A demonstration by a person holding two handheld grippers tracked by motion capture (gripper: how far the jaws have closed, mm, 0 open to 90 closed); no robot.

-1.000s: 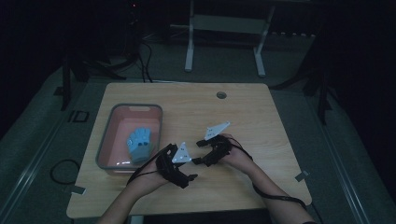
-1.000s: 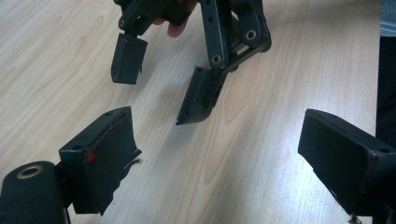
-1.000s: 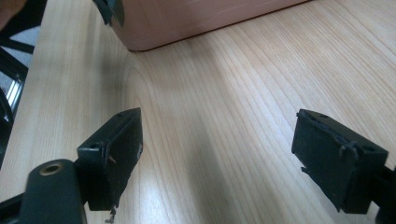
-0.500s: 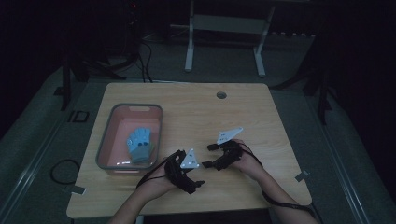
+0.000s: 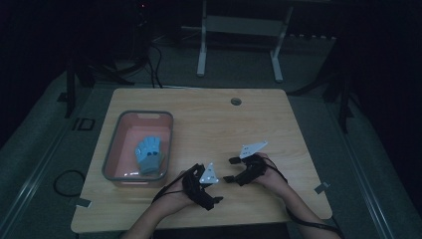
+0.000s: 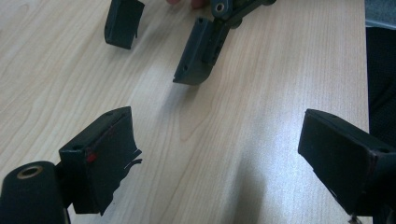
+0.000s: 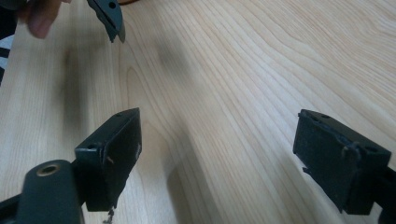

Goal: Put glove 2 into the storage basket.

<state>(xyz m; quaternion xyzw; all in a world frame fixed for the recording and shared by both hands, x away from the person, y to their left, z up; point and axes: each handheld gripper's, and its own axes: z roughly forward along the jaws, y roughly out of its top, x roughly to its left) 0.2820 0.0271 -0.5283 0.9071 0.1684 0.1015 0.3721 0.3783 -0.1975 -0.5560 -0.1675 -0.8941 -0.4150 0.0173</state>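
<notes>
The left claw (image 5: 211, 191) and the right claw (image 5: 230, 169) hang low over the light wooden bench (image 5: 278, 124), near its front edge and facing each other. Both stand apart with nothing between the jaws; only bare wood lies under them. To the left of the left claw, just beside it, stands the pink plastic tub with grey rim (image 5: 112, 149), holding a light blue glove (image 5: 149, 154). Beyond the claws the wood is free. The picture is dark, so the glove's fingers are hard to make out.
</notes>
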